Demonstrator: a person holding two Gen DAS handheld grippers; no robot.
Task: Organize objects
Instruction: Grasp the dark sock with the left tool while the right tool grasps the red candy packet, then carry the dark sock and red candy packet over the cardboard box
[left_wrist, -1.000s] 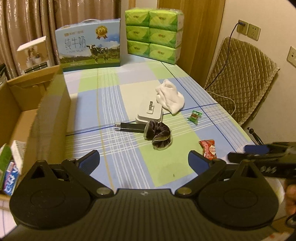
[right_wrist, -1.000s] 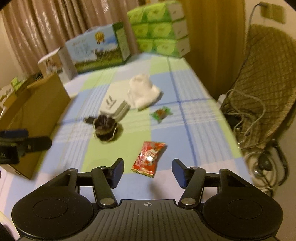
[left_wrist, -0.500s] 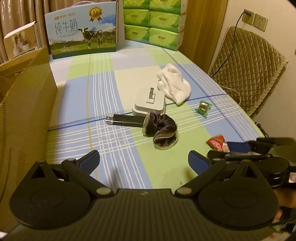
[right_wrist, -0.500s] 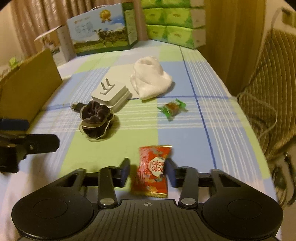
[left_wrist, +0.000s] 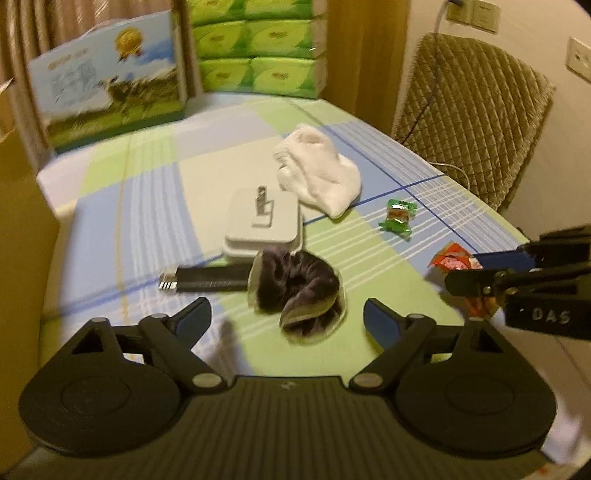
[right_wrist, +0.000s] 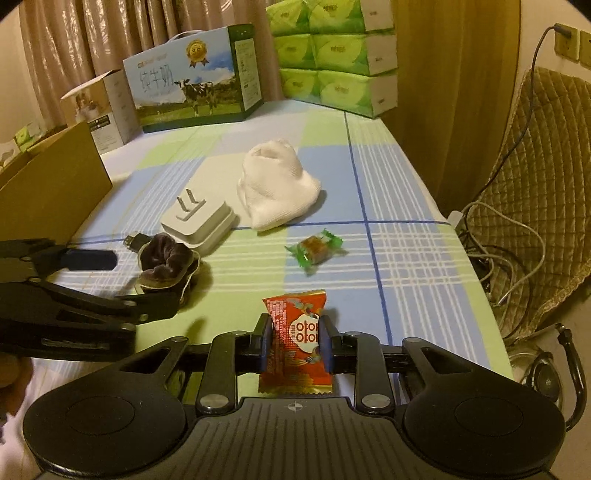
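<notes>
The right gripper has just closed; its fingers pinch a crinkly red foil packet. The left gripper, fingers wide but narrowing, hangs over a plush, ruffled scrunchie; nothing is between them on the checked table.

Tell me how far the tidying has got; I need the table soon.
Early. In hand: the right claw is shut on the red snack packet. The open left claw, its jaws just narrowing, flanks the dark velvet scrunchie without gripping it. Left on the checked tablecloth: white sock, white plug adapter, green-wrapped candy, black stick.
</notes>
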